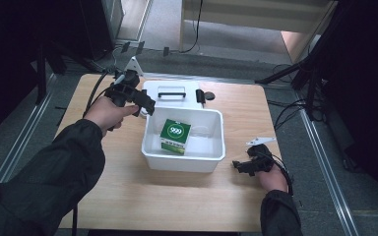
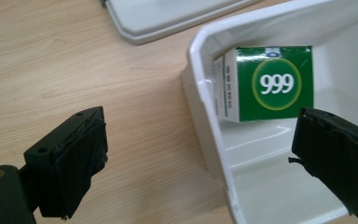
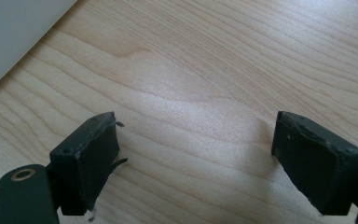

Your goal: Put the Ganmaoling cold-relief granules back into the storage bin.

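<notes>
Wooden table (image 1: 128,191) on grey floor (image 1: 167,29), dark surroundings.

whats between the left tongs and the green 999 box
The white bin's wall: in the left gripper view, the open left tongs straddle its rim, with the green 999 box inside just beyond it.

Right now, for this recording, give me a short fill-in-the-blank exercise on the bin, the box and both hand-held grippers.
1. The green box printed 999 lies inside the white ____.
2. The left hand-held gripper has its jaws ____, either side of the bin's wall.
3. The right hand-held gripper is over bare ____ tabletop, jaws open.
4. The lid lies on the table ____ the bin.

Missing words: bin; open; wooden; behind
</notes>
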`<control>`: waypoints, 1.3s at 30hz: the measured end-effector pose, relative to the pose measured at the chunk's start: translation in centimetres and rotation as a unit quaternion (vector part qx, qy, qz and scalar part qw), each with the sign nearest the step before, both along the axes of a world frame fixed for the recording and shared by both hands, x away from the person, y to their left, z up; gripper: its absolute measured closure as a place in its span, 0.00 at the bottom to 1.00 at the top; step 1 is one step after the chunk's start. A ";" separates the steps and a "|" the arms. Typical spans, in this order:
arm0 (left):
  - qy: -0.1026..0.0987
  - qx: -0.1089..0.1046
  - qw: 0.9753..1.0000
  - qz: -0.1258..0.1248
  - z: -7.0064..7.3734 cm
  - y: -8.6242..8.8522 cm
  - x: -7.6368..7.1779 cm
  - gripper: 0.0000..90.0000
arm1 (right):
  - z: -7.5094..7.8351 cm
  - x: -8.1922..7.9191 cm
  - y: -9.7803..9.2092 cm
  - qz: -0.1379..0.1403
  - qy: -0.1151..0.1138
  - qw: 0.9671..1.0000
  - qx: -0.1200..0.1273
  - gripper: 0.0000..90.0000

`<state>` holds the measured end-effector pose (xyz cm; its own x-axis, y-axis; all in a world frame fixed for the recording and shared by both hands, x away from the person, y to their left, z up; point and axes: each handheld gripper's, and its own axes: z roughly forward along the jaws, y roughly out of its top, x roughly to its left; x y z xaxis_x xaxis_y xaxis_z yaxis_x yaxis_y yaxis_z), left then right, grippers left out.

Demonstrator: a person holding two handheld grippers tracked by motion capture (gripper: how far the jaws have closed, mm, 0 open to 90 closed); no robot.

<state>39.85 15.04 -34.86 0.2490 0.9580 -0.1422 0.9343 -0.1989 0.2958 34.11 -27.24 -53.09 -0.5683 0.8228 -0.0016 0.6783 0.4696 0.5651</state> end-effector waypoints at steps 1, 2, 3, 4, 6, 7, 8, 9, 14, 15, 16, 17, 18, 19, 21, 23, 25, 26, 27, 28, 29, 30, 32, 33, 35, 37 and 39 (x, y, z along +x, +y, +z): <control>-0.002 -0.003 1.000 0.002 -0.3 0.3 0.0 0.05 | 0.0 0.0 0.0 0.000 0.000 1.000 0.000 0.16; -0.004 -0.003 1.000 0.000 -0.5 0.7 0.0 0.05 | 0.0 0.0 0.0 -0.001 -0.001 1.000 0.000 0.16; -0.004 -0.004 1.000 0.000 -0.8 1.0 -0.1 0.05 | 0.0 0.0 0.0 -0.001 -0.001 1.000 0.000 0.16; -0.007 -0.004 1.000 0.000 -1.1 1.3 -0.1 0.05 | 0.0 -0.1 0.0 -0.001 -0.001 1.000 0.000 0.16; -0.009 -0.004 1.000 0.003 -1.7 2.0 -0.2 0.05 | 0.0 -0.1 0.0 -0.001 -0.001 1.000 0.001 0.16; -0.009 -0.006 1.000 0.005 -2.0 2.5 -0.3 0.05 | 0.0 -0.1 0.0 -0.003 -0.001 1.000 0.001 0.16; -0.008 -0.011 1.000 0.011 -2.3 2.8 -0.4 0.05 | 0.0 -0.1 0.0 -0.001 -0.001 1.000 0.002 0.16; -0.014 -0.013 1.000 0.014 -2.7 3.2 -0.5 0.05 | 0.0 -0.1 0.0 -0.001 -0.001 1.000 0.001 0.16; -0.019 -0.017 1.000 0.015 -4.4 4.6 -1.1 0.07 | 0.0 -0.1 -0.1 0.001 -0.002 1.000 0.000 0.16; -0.022 -0.010 1.000 0.019 -4.8 4.8 -1.2 0.07 | 0.0 -0.1 -0.1 0.001 -0.003 1.000 0.000 0.16; -0.022 -0.011 0.999 0.022 -5.2 5.1 -1.3 0.07 | 0.0 -0.1 -0.1 0.001 -0.003 1.000 0.001 0.16; -0.020 -0.013 0.999 0.022 -5.5 5.4 -1.4 0.07 | 0.0 -0.1 -0.1 0.001 -0.003 1.000 0.001 0.16; -0.020 -0.017 0.999 0.023 -5.9 5.8 -1.5 0.07 | 0.0 -0.1 -0.1 0.001 -0.002 1.000 0.001 0.16; -0.022 -0.020 0.999 0.025 -6.2 6.1 -1.7 0.07 | 0.0 -0.1 -0.1 0.001 -0.002 1.000 0.001 0.16; -0.029 -0.027 0.999 0.019 -6.8 6.7 -1.9 0.08 | 0.0 -0.1 -0.1 0.001 -0.002 1.000 0.001 0.16; -0.036 -0.028 0.999 0.021 -7.2 7.3 -2.3 0.07 | 0.0 -0.2 -0.1 -0.001 -0.001 1.000 0.002 0.16; -0.032 -0.032 0.999 0.024 -7.8 8.0 -2.5 0.07 | 0.0 -0.2 -0.1 0.002 -0.003 1.000 0.005 0.16; -0.032 -0.033 0.999 0.027 -8.0 8.3 -2.6 0.07 | 0.0 -0.2 0.0 0.001 -0.002 1.000 0.005 0.16; -0.034 -0.030 0.999 0.024 -8.4 8.6 -2.7 0.08 | 0.0 -0.2 0.0 0.002 -0.002 1.000 0.006 0.16; -0.037 -0.031 0.998 0.029 -8.7 8.9 -2.9 0.08 | 0.0 -0.3 0.0 0.003 -0.002 1.000 0.006 0.16; -0.035 -0.034 0.998 0.030 -9.0 9.1 -3.1 0.08 | 0.0 -0.3 0.0 0.003 -0.002 1.000 0.006 0.16; -0.038 -0.035 0.998 0.030 -9.4 9.4 -3.2 0.08 | 0.0 -0.3 0.0 0.003 -0.002 1.000 0.006 0.16; -0.042 -0.035 0.998 0.033 -10.1 9.7 -3.5 0.08 | 0.0 -0.3 0.0 0.002 -0.002 1.000 0.007 0.16; -0.042 -0.035 0.998 0.033 -10.1 9.7 -3.5 0.08 | 0.0 -0.3 0.0 0.002 -0.002 1.000 0.007 0.16; -0.045 -0.029 0.998 0.030 -11.3 10.2 -4.0 0.08 | 0.0 -0.3 0.0 0.000 -0.001 1.000 0.008 0.16; -0.044 -0.027 0.998 0.023 -11.8 10.4 -4.3 0.08 | 0.0 -0.3 0.0 0.001 -0.002 1.000 0.009 0.16; -0.054 -0.028 0.998 0.020 -12.2 10.6 -4.6 0.08 | 0.0 -0.3 0.1 0.001 -0.003 1.000 0.010 0.16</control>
<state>35.29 25.64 -47.02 0.2268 0.9591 -0.1695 0.9037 -0.1423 0.4039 33.76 -27.17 -53.10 -0.5703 0.8213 0.0117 0.6742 0.4600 0.5778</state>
